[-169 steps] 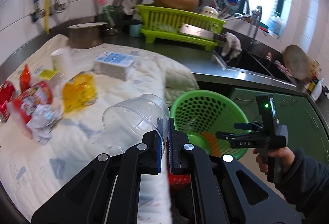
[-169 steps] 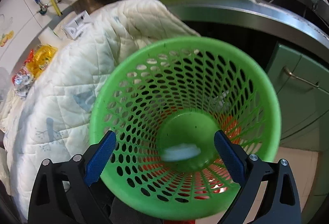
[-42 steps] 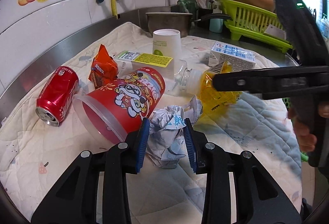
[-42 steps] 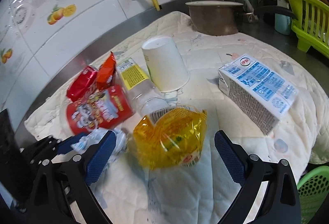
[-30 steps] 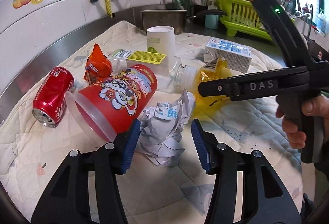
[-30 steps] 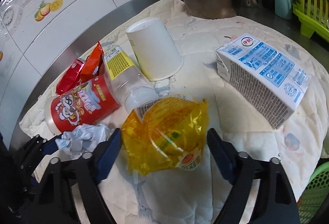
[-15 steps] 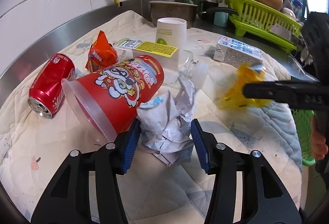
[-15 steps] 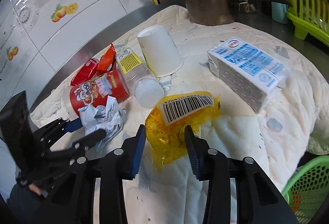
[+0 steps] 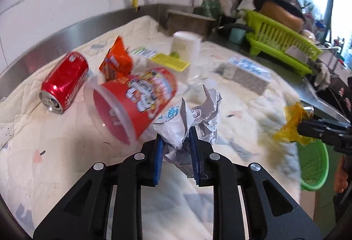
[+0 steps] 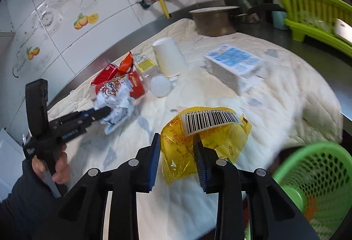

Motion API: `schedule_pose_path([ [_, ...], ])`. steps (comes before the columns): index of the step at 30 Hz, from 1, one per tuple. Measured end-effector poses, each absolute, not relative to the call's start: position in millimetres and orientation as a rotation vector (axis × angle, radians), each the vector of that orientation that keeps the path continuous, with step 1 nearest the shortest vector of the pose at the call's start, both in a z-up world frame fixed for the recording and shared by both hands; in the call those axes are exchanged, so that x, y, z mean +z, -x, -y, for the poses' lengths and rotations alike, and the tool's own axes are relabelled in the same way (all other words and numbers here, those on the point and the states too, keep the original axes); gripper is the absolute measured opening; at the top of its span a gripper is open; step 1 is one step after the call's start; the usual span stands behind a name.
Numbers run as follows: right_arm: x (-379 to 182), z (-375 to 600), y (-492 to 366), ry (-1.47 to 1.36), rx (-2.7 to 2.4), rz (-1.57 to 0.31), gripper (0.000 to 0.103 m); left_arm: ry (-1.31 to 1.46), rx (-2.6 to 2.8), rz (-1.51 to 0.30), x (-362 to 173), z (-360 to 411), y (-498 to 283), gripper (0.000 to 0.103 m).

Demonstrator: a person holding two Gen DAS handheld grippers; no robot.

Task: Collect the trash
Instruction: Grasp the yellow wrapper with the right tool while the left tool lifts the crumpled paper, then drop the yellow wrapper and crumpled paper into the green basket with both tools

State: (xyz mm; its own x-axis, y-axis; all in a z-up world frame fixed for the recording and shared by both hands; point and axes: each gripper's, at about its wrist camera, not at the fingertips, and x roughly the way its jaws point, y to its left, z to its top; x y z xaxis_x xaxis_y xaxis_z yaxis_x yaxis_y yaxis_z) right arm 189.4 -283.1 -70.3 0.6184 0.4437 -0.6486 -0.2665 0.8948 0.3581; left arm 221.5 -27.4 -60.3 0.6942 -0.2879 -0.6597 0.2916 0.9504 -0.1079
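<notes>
Left gripper (image 9: 176, 152) pinching crumpled paper wad (image 9: 191, 116) between blue pads, lifted for carry; red snack cup (image 9: 134, 103) lying just ahead-left. Right gripper (image 10: 178, 158) clamped on yellow wrapper (image 10: 204, 136), raised off quilt (image 10: 286, 94). Green basket (image 10: 312, 174) low at its right, likely drop point; orange scrap visible through mesh, rest of contents unclear
</notes>
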Motion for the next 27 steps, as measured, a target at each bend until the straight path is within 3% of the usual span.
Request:
schedule_pose_path([
  [10,-92.9,389.1,-117.2,-0.249,0.159,-0.890,0.033,-0.040,-0.498,-0.668,-25.8,103.3,-172.7,0.021],
  [12,-102.0,408.1,-108.6,-0.253,0.107,-0.918,0.044,-0.053,-0.543,-0.665,-24.8,126.4,-165.0,0.021],
  [17,-117.9,447.1,-89.1,-0.292,0.024,-0.939,0.057,-0.084,-0.635,-0.688,-31.2,183.3,-150.6,0.021],
  [27,-103.1,482.1,-51.1,-0.326,-0.019,-0.865,0.075,-0.171,-0.746,-0.828,-76.8,283.5,-137.3,0.026],
])
